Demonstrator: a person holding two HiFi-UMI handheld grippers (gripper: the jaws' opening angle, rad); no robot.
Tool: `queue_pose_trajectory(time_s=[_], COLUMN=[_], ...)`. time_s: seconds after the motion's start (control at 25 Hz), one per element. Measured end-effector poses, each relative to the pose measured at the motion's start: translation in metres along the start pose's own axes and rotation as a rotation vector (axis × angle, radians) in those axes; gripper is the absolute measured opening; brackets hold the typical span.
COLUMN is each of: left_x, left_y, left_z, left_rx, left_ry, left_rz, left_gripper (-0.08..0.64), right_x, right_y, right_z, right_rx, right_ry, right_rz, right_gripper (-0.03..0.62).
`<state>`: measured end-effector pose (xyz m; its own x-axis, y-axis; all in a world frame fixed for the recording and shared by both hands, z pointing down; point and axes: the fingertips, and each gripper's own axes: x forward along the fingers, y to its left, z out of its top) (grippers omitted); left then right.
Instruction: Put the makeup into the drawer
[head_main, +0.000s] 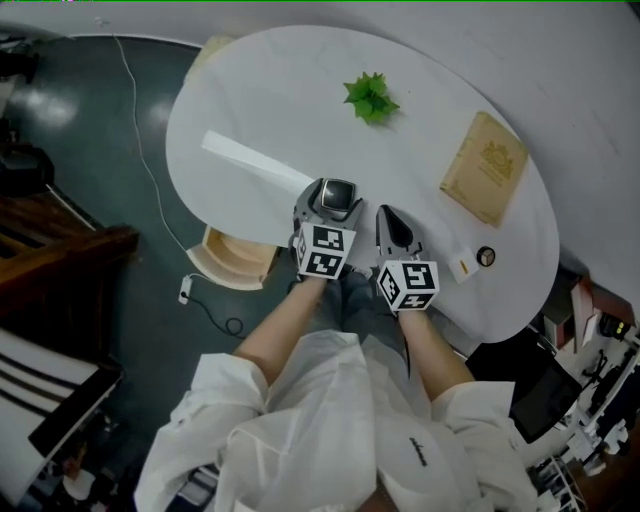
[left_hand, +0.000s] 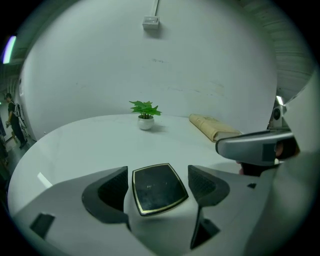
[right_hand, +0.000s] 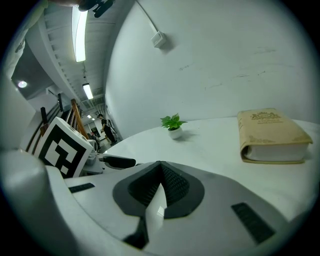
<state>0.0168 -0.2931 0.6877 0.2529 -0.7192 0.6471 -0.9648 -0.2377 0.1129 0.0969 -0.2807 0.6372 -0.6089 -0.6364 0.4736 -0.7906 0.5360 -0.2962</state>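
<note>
- For bearings: a small green leafy plant (head_main: 371, 97) in a white pot, upright on a white oval table (head_main: 270, 90).
- On the person's side of the plant, well apart from it: a black square makeup compact with a thin gold rim (left_hand: 159, 189), dark face up and slightly tilted, between the jaws of the left gripper (head_main: 331, 205). Whether it rests on the tabletop is unclear.
- Left gripper jaws spread wide, one ribbed dark pad on each side of the compact, neither pressing on it. A sliver of white shows beside the left pad.
- Just right of that, also on the near side of the plant: the right gripper (right_hand: 161, 167), ribbed pads pressed together at the tips, nothing between them.
- To the right of the plant: a tan hardcover book with gold ornament (head_main: 485, 167), lying flat.
- Farther right and nearer the person than the plant: a small round dark jar (head_main: 486, 256) just beside a small white block (head_main: 461, 265).
- Left of the plant and toward the person: a pale wooden rounded drawer (head_main: 232, 262), jutting out from under the table's edge.
</note>
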Motion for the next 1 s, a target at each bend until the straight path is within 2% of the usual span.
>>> queue_pose_trajectory(time_s=[0.48,0.8,1.0], left_x=[0.012,0.009,-0.001], left_y=[0.004,0.005,0.005], left_z=[-0.015,-0.017,-0.011], left_rx=[0.002,0.007,-0.004], left_ry=[0.078,0.089,0.049], left_rz=[0.053,0.033,0.026], left_gripper=[0.359,0.356,0.354], right_x=[-0.001,-0.003,-0.005], right_y=[-0.003,0.007,0.011], right_z=[-0.009,-0.007,-0.006], right_rx=[0.007,0.002,-0.009], right_ry=[0.012,0.007,0.005], right_rz=[-0.006,0.006,0.017], right_gripper=[0.017,0.017,0.017])
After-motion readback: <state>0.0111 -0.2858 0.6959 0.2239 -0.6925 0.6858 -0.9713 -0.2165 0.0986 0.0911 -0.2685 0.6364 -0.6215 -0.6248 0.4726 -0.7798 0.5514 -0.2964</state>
